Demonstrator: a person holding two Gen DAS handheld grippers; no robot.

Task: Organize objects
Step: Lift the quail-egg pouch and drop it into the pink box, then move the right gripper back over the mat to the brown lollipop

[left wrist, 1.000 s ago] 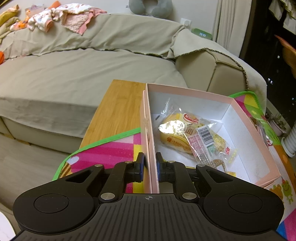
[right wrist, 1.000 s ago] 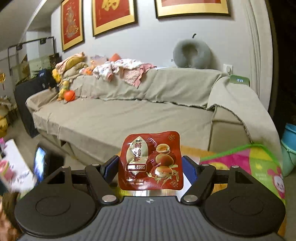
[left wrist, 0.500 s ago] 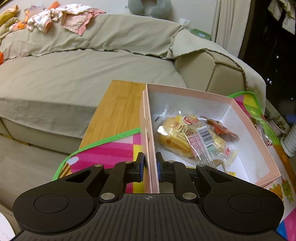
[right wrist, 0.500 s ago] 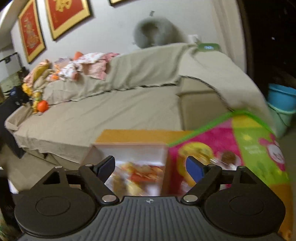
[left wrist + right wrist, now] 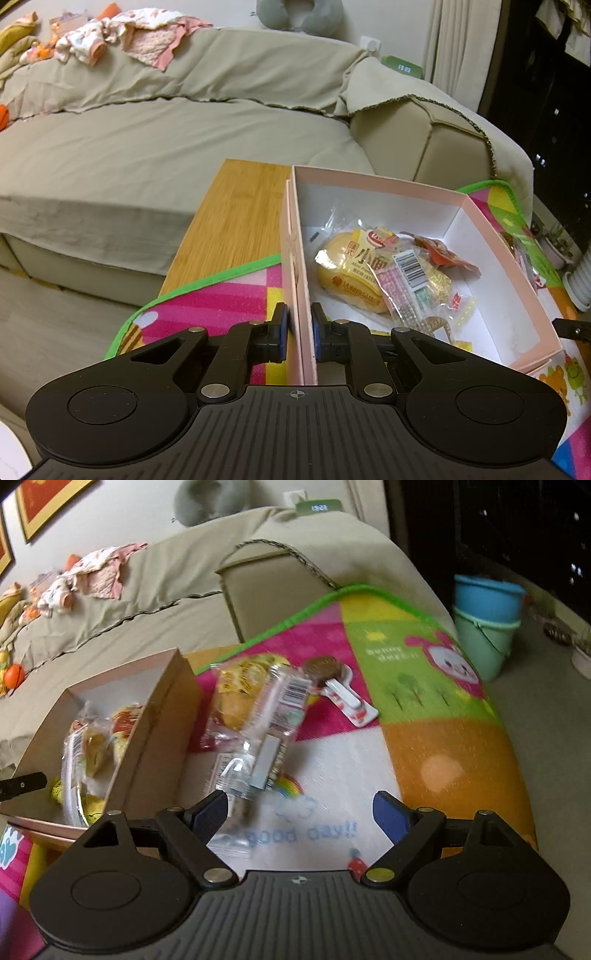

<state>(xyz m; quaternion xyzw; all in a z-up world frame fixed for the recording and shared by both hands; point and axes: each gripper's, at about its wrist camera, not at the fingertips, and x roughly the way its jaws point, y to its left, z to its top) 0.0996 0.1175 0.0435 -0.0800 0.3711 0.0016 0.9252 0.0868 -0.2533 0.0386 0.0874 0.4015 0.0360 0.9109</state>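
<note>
The play mat (image 5: 436,738) reads "good day!!" between the open jaws.

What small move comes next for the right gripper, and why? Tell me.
Probably lower the open right gripper onto the clear snack packet lying on the mat beside the pink box, then close. The left gripper already clamps the box wall.
</note>
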